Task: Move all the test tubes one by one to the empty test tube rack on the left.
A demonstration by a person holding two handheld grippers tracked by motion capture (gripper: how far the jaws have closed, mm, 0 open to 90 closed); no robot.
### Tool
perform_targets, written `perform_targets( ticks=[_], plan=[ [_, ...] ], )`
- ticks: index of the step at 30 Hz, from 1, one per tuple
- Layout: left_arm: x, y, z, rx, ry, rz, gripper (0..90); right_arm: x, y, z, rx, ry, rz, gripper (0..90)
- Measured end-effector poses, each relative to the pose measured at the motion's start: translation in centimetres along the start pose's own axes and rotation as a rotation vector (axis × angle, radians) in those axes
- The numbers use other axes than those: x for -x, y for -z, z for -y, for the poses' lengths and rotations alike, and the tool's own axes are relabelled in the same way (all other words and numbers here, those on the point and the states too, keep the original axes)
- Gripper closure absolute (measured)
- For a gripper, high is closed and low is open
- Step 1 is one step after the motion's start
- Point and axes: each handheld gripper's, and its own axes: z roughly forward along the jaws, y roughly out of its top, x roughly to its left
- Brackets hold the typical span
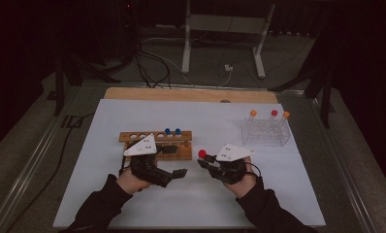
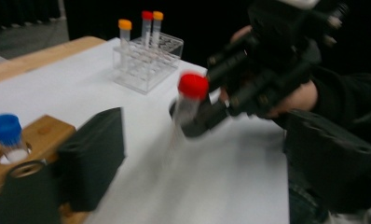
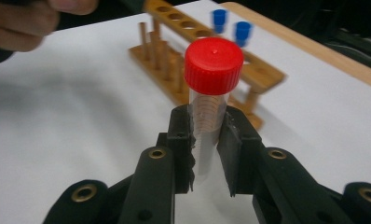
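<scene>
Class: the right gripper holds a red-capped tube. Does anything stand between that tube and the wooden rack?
Yes, the left gripper hangs in front of the wooden rack, partly between it and the tube clamped in the right gripper.

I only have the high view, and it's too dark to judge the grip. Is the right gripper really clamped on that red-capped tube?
Observer: Yes. In the right gripper view, the right gripper has both jaws pressed on the clear body of the red-capped tube, just below its cap.
Operator: Is the left gripper holding anything?
Observer: No. In the left gripper view, the left gripper has its jaws standing wide apart with nothing gripped between them.
</scene>
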Motion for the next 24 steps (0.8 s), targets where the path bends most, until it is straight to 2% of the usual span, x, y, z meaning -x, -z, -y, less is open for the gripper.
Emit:
perform_targets(
  ticks=[2,4,7,9,12,14,21,24],
  plan=[
    [0.0,-0.3,-0.1,0.002,0.006,0.003,19.1,-0.4,-0.3,0.0,-0.007,0.007,-0.014,74.7],
    [0.1,-0.7,-0.2,-0.013,-0.009,-0.005,31.7,-0.7,-0.6,-0.1,-0.012,0.012,-0.024,74.7],
    [0.2,-1.2,-0.2,-0.013,-0.010,-0.005,39.2,-1.1,-0.9,-0.2,-0.016,0.014,-0.039,74.7],
    [0.3,-1.6,-0.3,-0.023,-0.021,-0.029,40.2,-1.3,-1.1,-0.2,-0.018,0.020,-0.049,74.6],
    [0.3,-2.0,-0.3,-0.022,-0.030,-0.031,43.1,-1.5,-1.2,-0.3,-0.017,0.018,-0.055,74.6],
    [0.4,-2.2,-0.4,-0.027,-0.045,-0.031,48.2,-1.5,-1.2,-0.4,-0.014,0.018,-0.056,74.6],
    [0.7,-3.1,-0.2,-0.062,-0.123,-0.072,60.2,-1.6,-1.2,-0.5,-0.012,0.023,-0.065,74.6],
    [0.6,-3.2,-0.2,-0.054,-0.121,-0.070,67.0,-1.5,-1.3,-0.4,-0.015,0.014,-0.065,74.6]
  ],
)
